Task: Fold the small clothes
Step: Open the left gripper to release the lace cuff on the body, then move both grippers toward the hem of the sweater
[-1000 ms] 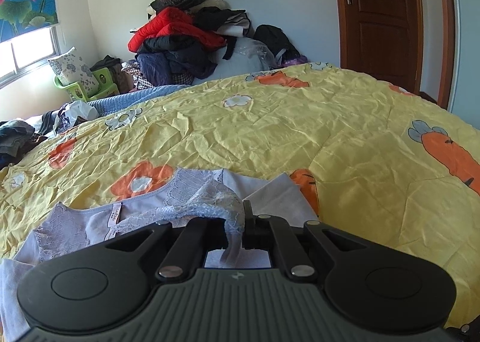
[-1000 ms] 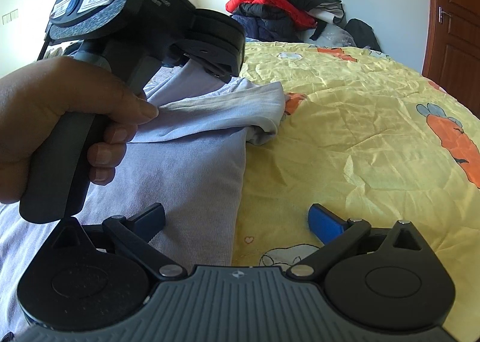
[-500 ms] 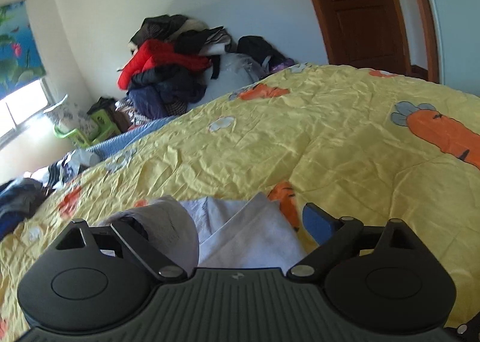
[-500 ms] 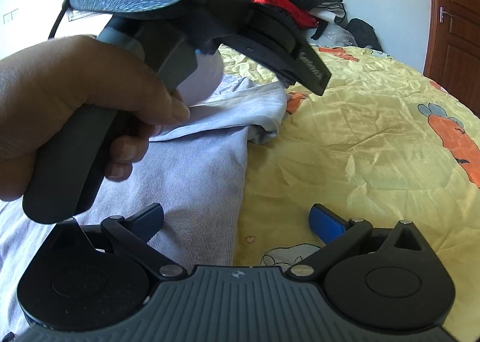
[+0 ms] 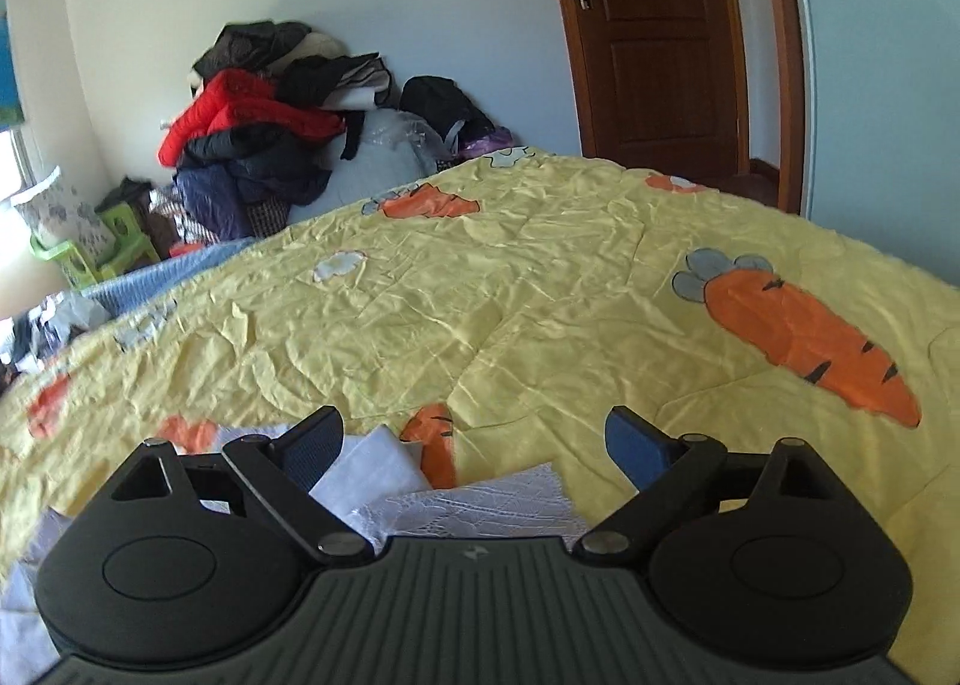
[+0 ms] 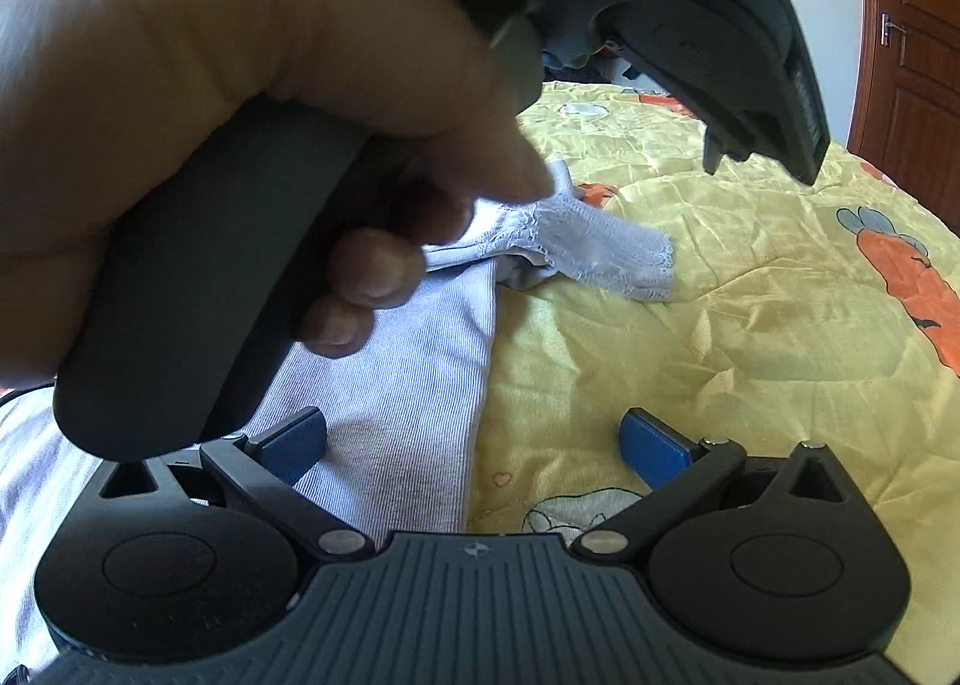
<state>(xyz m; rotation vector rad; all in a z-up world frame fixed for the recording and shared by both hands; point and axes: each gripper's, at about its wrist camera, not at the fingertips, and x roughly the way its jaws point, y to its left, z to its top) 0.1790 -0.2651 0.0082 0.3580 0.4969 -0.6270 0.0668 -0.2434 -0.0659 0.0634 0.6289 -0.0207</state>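
Observation:
A small pale lilac garment (image 6: 396,445) with a lace edge (image 6: 606,253) lies on the yellow bedspread (image 6: 750,325). In the left wrist view its lace part (image 5: 480,499) lies just below my left gripper (image 5: 474,445), which is open and empty above it. My right gripper (image 6: 474,445) is open and empty, low over the garment's right edge. The hand holding the left gripper fills the upper left of the right wrist view and hides much of the garment.
A heap of dark and red clothes (image 5: 264,144) is piled against the far wall beyond the bed. A brown door (image 5: 660,36) stands at the back right. The bedspread (image 5: 540,295) stretches ahead with carrot prints.
My left gripper opened and let go of the lace part, which now lies folded over to the right on the bedspread. The left gripper rose and swung right. The right gripper stayed put.

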